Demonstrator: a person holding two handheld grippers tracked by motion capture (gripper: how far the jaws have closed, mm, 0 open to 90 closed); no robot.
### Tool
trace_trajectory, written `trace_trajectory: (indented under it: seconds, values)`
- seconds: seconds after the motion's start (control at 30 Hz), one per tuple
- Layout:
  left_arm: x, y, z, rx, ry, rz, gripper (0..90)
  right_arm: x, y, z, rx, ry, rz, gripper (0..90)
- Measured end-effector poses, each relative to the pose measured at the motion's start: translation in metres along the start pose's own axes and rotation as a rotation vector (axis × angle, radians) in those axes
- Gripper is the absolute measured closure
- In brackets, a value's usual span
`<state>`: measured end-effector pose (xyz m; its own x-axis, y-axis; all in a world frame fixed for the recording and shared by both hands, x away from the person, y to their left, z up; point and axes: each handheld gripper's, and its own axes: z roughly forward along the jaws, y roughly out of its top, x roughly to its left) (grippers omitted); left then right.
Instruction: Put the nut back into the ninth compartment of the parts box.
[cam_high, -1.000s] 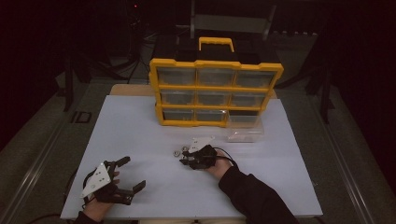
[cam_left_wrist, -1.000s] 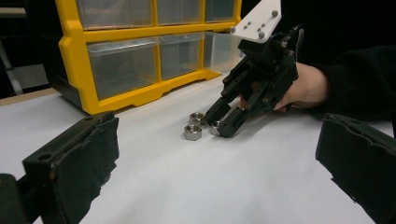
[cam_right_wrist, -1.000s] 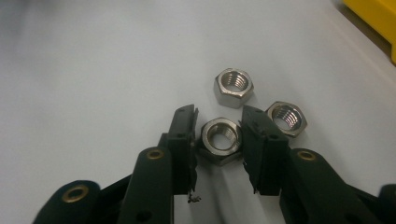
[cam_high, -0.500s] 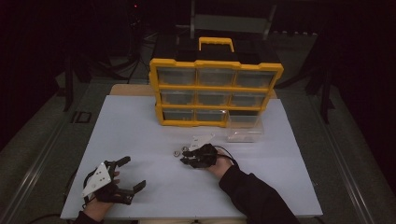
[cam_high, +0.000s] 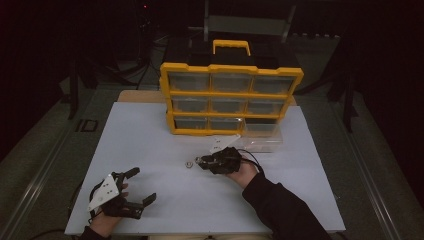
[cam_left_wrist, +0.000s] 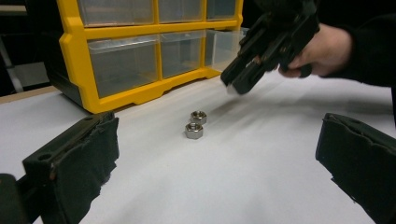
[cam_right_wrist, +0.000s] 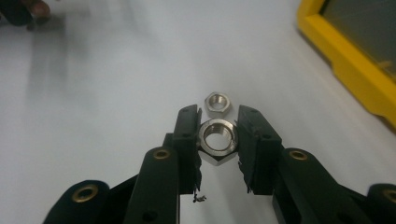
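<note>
High view: the right claw (cam_high: 201, 160) hangs over the white desk (cam_high: 150, 130), before a yellow drawer cabinet (cam_high: 231, 95); the left claw (cam_high: 144, 185) gapes wide; the room is dark.
Left gripper view: two loose nuts (cam_left_wrist: 196, 124) lie on the desk.
Right gripper view: the claw clamps a steel nut (cam_right_wrist: 217, 140).

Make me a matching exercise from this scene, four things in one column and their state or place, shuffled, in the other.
Things:
1. right gripper
2. left gripper
3. drawer organiser
4. loose nut

States or places:
A. open, nothing between its jaws
B. lying flat on the white table
C. shut on a hex nut
D. yellow frame, standing at the table's far side

Pairs: 1-C, 2-A, 3-D, 4-B
</note>
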<state>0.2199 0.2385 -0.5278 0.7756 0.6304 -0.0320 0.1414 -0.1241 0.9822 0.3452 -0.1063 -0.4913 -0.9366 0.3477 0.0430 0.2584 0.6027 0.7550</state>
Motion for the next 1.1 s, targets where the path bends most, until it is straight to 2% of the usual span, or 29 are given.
trace_trajectory:
  seconds: [0.2,0.43,0.77,0.9,0.93,1.1]
  values:
    - [0.0,0.0,0.0,0.0,0.003,0.002,0.0,-0.002,0.01,-0.024,-0.009,-0.032,0.017,70.3]
    - [0.0,0.0,0.0,0.0,0.002,0.003,0.0,-0.012,0.018,-0.055,-0.052,-0.084,0.023,70.3]
    - [0.0,0.0,0.0,0.0,0.004,0.001,0.0,-0.032,0.024,-0.1,-0.104,-0.173,0.048,70.3]
    - [0.0,0.0,0.0,0.0,0.004,-0.001,0.0,-0.039,0.024,-0.113,-0.111,-0.204,0.059,70.3]
    - [0.0,0.0,0.0,0.0,0.004,-0.001,0.0,-0.045,0.024,-0.121,-0.11,-0.225,0.069,70.3]
    - [0.001,0.0,0.0,0.002,0.005,-0.002,0.0,-0.058,0.02,-0.14,-0.113,-0.273,0.09,70.3]
